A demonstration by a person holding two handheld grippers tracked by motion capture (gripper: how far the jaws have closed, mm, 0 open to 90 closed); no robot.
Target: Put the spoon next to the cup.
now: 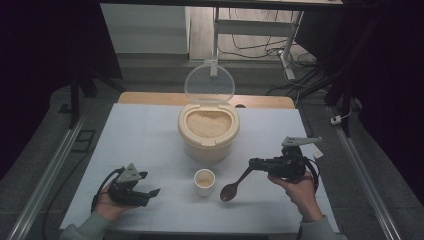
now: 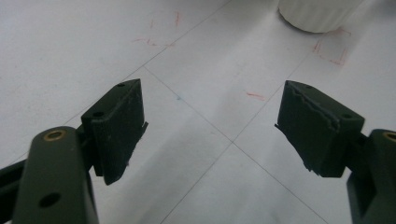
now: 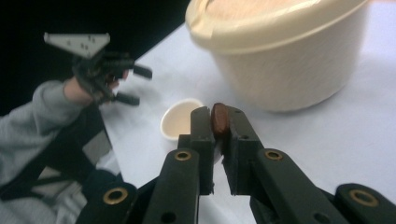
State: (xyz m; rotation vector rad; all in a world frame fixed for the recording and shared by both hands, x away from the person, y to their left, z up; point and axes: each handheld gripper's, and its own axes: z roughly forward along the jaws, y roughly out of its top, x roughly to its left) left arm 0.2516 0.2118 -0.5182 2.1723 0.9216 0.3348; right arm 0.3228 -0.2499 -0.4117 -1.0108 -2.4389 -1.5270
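White sheeting covers the table (image 1: pixel 150 135), which is ringed by a dark room with rails at the sides and cables trailing on the floor behind

At the right gripper (image 1: pixel 257 163), the jaws are seen pinched tight on the handle of a brown wooden spoon (image 1: pixel 234 186); in the right gripper view the handle end (image 3: pixel 218 119) is clamped between the two black pads. The spoon's bowl hangs low, just beside the small white cup (image 1: pixel 204 181) and apparently empty, though this cannot be told for certain. The left gripper (image 1: pixel 145 184) is held near the table's near-left corner with its jaws spread wide on nothing, faint red marks and thin grid lines being visible on the sheet between them.

Beyond the cup, a cream tub (image 1: pixel 208 131) filled with pale grain is placed at mid-table, its clear round lid (image 1: pixel 209 83) hinged up and open. Some pale content is already seen in the cup, so scooping from tub to cup is judged to be partly done; how much is left cannot be told
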